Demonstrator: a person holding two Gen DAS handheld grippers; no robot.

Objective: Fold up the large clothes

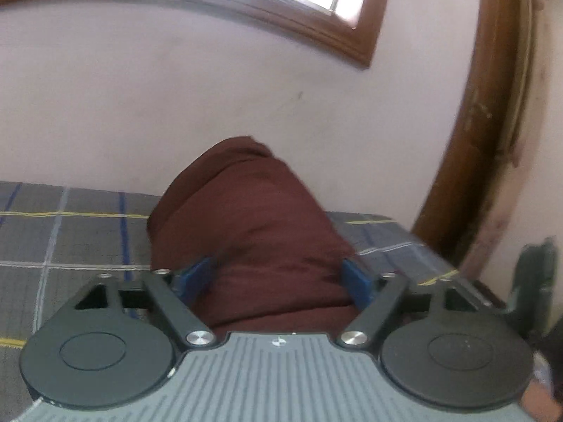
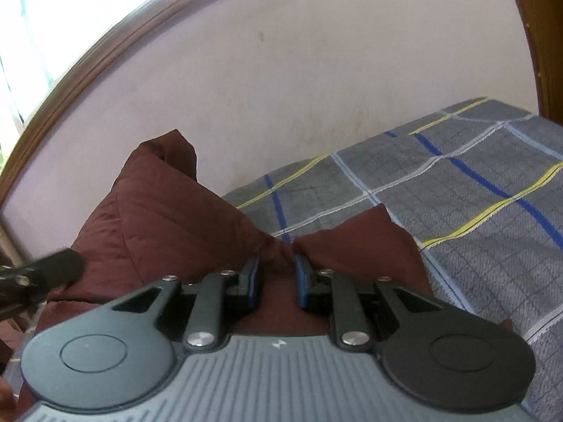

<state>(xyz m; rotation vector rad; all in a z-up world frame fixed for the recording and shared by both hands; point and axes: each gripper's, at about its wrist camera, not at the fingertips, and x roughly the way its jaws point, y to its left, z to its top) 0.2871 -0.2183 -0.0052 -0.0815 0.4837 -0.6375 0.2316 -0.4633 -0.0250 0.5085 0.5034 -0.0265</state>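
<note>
Maroon garment (image 2: 197,218), bunched and lifted off the plaid bedsheet (image 2: 492,193), sits between my two grippers. I judge folding barely begun: the cloth is gathered in loose humps, with no flat fold showing. My right gripper (image 2: 277,274) has its blue pads (image 2: 301,277) drawn close, pinching a ridge of fabric at 12 o'clock. My left gripper (image 1: 281,281) is spread wide, cloth mounded between its fingers (image 1: 355,281); I cannot tell whether it holds anything. Only the right view shows the pinch and a second fabric corner at 1 o'clock; the left view alone shows the window frame (image 1: 246,3) at 12 o'clock.
</note>
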